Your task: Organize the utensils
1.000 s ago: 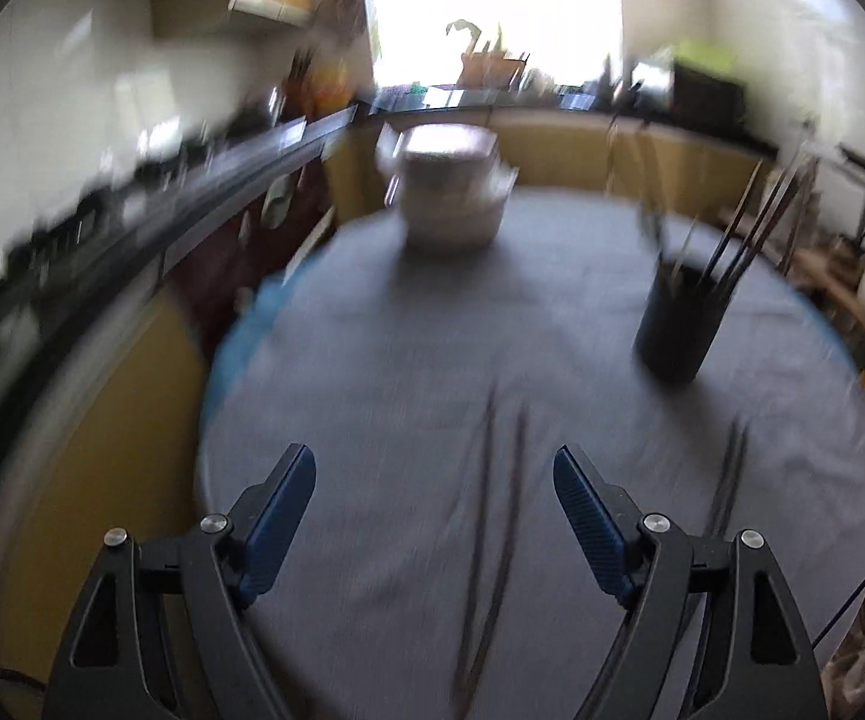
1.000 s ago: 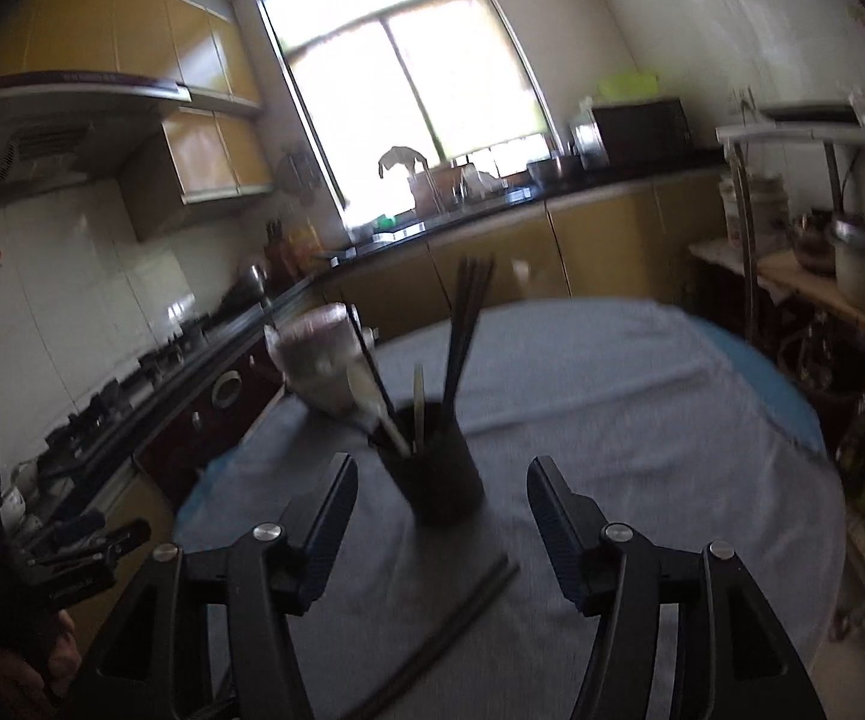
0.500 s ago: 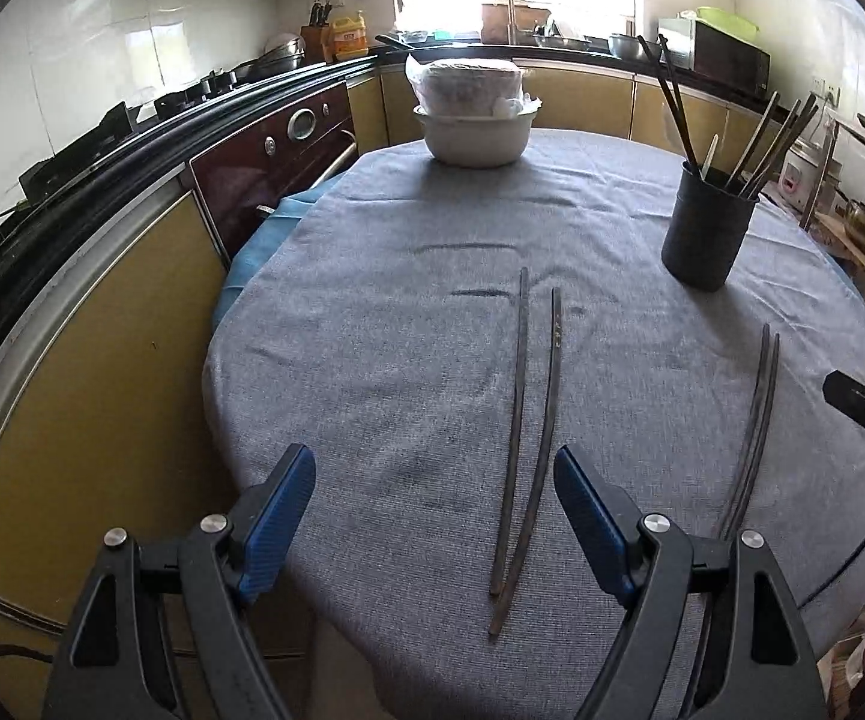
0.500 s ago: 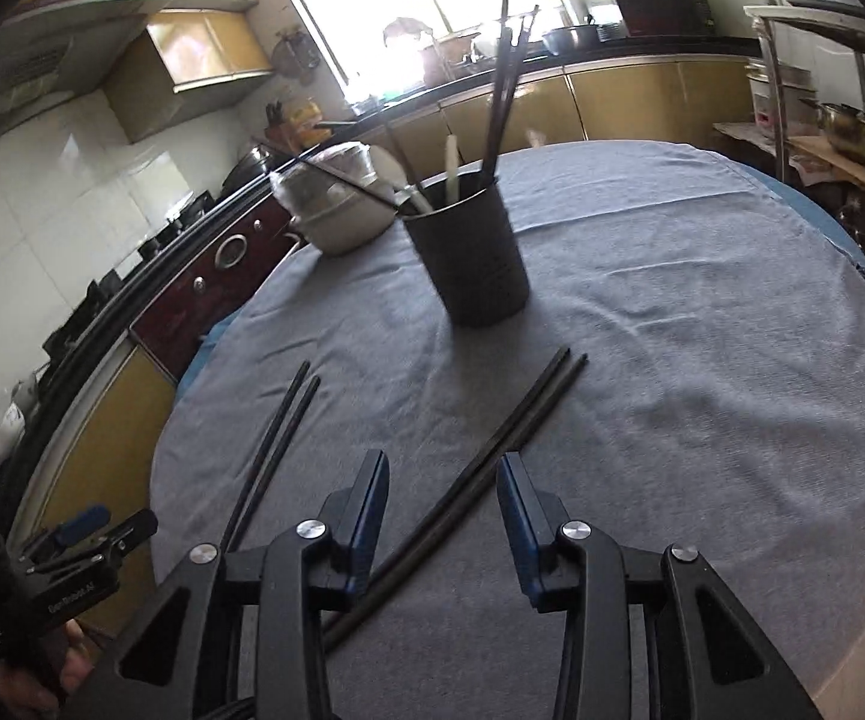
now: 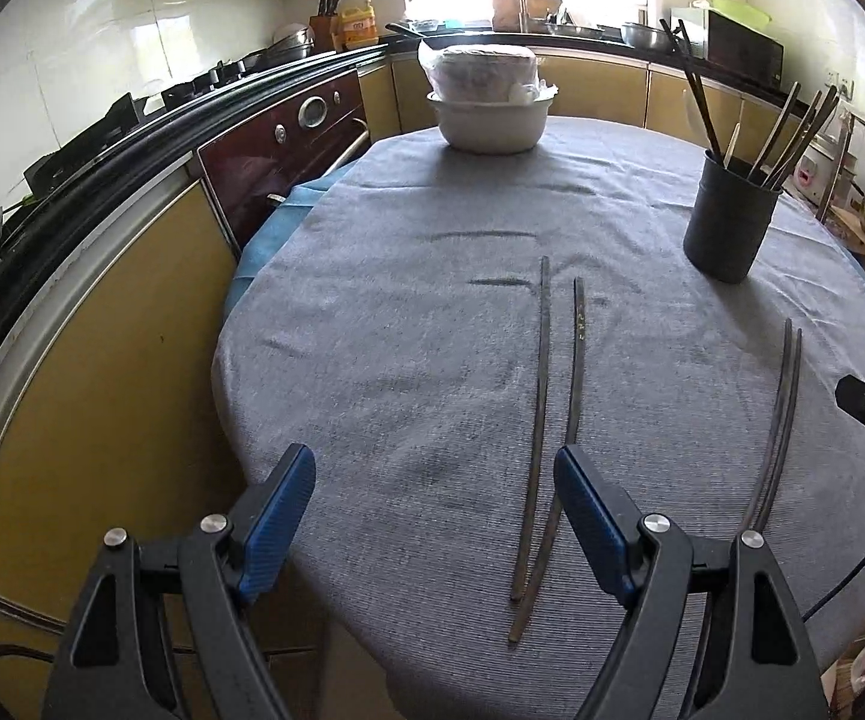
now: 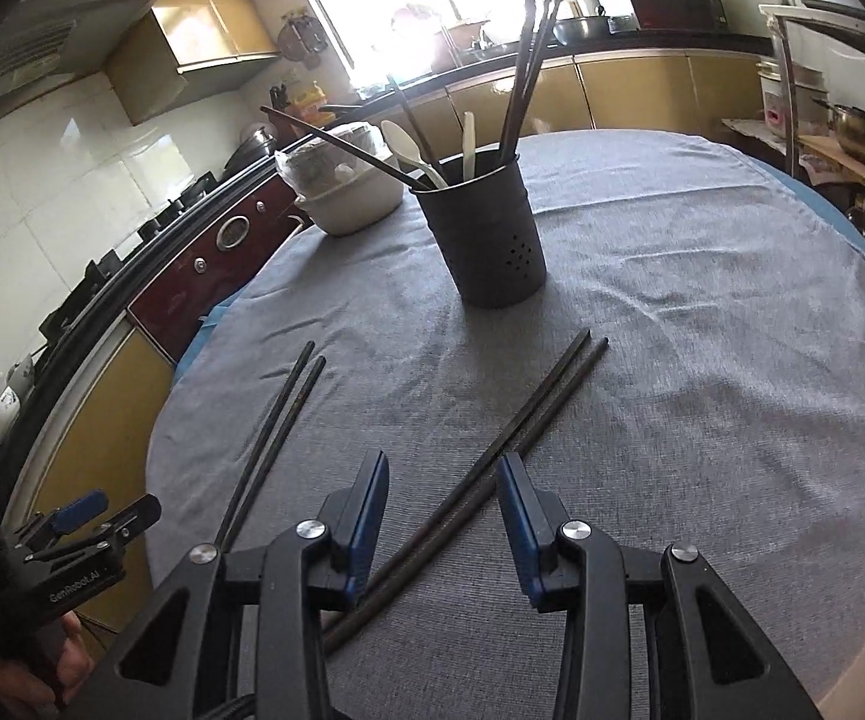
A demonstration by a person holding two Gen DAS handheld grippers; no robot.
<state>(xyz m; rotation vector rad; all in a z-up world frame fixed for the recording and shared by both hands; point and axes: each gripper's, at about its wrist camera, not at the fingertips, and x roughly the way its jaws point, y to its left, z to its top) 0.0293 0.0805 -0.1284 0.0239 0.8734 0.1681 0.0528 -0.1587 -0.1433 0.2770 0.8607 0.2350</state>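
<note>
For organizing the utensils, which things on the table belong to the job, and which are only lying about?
Belong to the job:
- chopstick pair near the left gripper
- chopstick pair between the right gripper's fingers
- black utensil holder

Only lying about:
- white bowl with a bagged stack
- grey tablecloth

The left gripper (image 6: 96, 516) has white letters on its black side. They say "GenRobot.AI". More small white letters sit lower on its handle, but they are too tiny to read. A yellow bottle (image 5: 358, 26) on the counter has a label, too blurry to read.
</note>
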